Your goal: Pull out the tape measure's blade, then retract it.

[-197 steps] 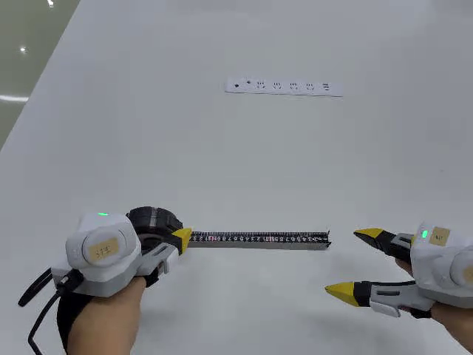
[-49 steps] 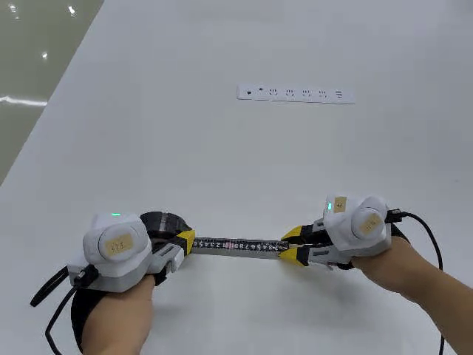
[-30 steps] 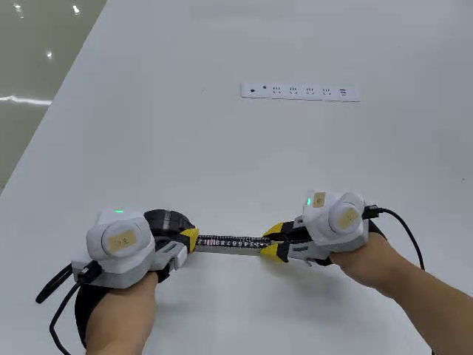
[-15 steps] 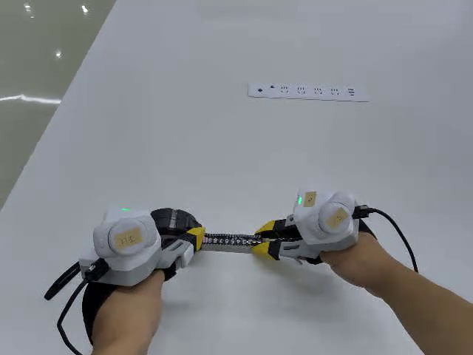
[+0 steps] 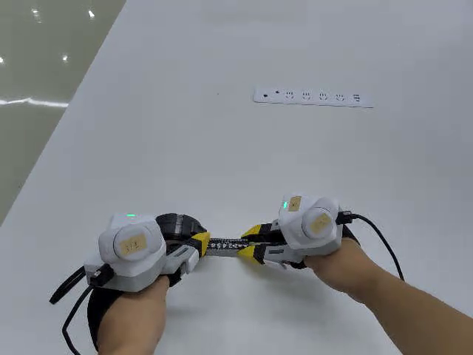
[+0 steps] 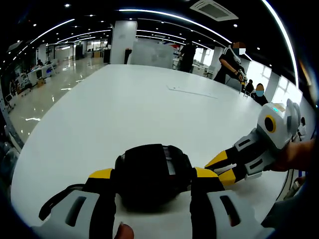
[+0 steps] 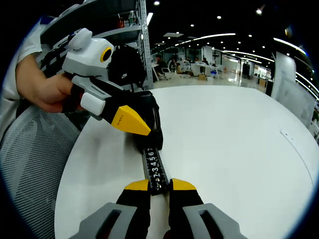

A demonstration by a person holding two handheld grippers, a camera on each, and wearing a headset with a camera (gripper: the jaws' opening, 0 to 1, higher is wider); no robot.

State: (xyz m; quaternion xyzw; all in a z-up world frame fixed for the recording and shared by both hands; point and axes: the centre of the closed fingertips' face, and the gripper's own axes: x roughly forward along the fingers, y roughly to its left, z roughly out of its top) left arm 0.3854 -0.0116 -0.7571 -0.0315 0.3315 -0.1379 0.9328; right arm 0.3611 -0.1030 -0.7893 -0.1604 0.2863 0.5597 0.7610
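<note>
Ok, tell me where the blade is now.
Head view, lower centre: the blade spans the short gap between the case, clamped in the left gripper, and the right gripper pinching its end.

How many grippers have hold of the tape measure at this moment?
2. The left gripper clamps the tape measure's black case; the right gripper pinches the blade close beside it.

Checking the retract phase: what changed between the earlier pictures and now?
The right gripper, open and off the blade at first, closed on the blade's end and rode it in toward the tape measure case, so far less blade is exposed. The left gripper stays clamped on the case; the power strip lies unmoved on the table.
</note>
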